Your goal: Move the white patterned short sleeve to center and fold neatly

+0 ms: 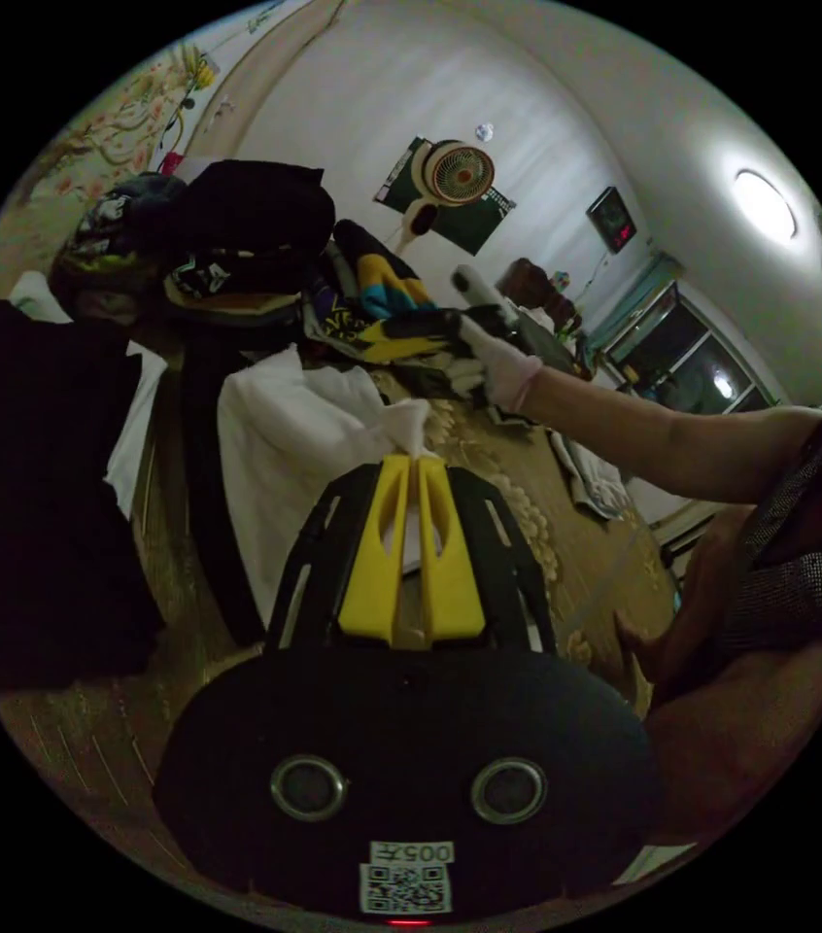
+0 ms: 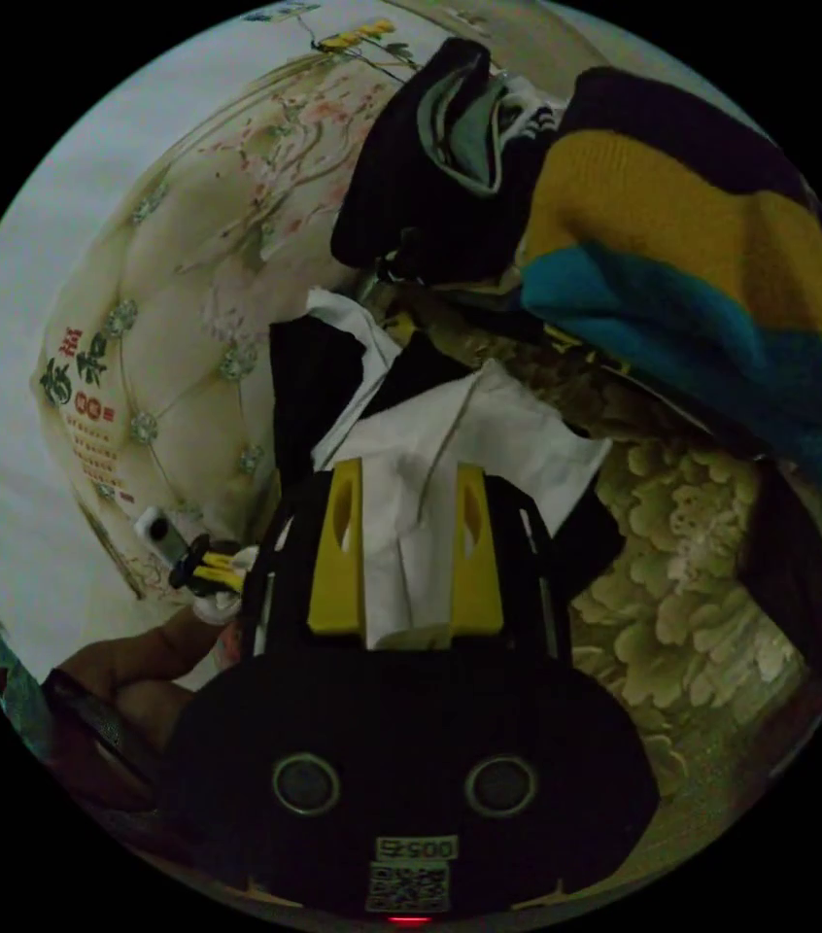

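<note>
The left gripper point(image 1: 413, 466) pinches a bunched corner of the white shirt point(image 1: 285, 447). The right gripper point(image 2: 409, 505) clamps its white cloth too, arm point(image 1: 664, 432) outstretched.

We found the short sleeve point(image 1: 285, 457) lying on the bedspread point(image 1: 547, 544), one corner caught between the left gripper point(image 1: 411, 466) jaws. Beside it lay a dark garment point(image 1: 32, 486). Behind both, a heap of clothes point(image 1: 236, 253) sat against what appeared to be the headboard point(image 2: 168, 321). The right gripper point(image 2: 409, 525) held another edge, with a striped knit point(image 2: 702, 282) above it.
</note>
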A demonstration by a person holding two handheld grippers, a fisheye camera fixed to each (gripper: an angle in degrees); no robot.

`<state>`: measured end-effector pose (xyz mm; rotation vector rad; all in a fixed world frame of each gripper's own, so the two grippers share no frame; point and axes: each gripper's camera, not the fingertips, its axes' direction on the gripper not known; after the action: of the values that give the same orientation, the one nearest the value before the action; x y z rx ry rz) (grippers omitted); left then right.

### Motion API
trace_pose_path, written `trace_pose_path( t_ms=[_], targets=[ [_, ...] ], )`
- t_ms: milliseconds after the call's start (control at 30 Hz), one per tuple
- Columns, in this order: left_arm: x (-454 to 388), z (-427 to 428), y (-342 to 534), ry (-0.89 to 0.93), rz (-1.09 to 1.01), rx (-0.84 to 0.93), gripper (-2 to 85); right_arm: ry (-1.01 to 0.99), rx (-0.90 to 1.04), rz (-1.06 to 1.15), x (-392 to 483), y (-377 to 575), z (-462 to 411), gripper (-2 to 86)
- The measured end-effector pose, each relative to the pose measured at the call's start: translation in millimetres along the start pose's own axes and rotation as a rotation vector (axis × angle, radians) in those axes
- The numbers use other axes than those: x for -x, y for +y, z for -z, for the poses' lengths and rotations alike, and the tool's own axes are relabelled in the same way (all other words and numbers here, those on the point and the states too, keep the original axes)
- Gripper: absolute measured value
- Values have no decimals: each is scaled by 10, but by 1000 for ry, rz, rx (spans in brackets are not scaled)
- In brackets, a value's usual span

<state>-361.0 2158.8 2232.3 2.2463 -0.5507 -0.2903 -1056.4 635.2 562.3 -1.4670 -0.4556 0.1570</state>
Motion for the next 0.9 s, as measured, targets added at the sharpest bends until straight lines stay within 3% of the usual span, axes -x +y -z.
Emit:
trace_pose_path(
  t_ms=[233, 600, 767, 900],
  targets=[
    [108, 1273, 334, 21, -35, -52, 7, -35, 25, -212, 70, -147, -879, 109],
    [111, 2765, 603, 28, -24, -174, 6, -198, -124, -330, 381, 623, -1103, 97],
    [-218, 3219, 642, 50, -98, -149, 6, -350, -138, -393, 544, 1057, -1318, 104],
    [-522, 3559, 713, 16, -157, -127, 6, -575, -336, -410, 747, 1488, -1296, 16]
  ],
)
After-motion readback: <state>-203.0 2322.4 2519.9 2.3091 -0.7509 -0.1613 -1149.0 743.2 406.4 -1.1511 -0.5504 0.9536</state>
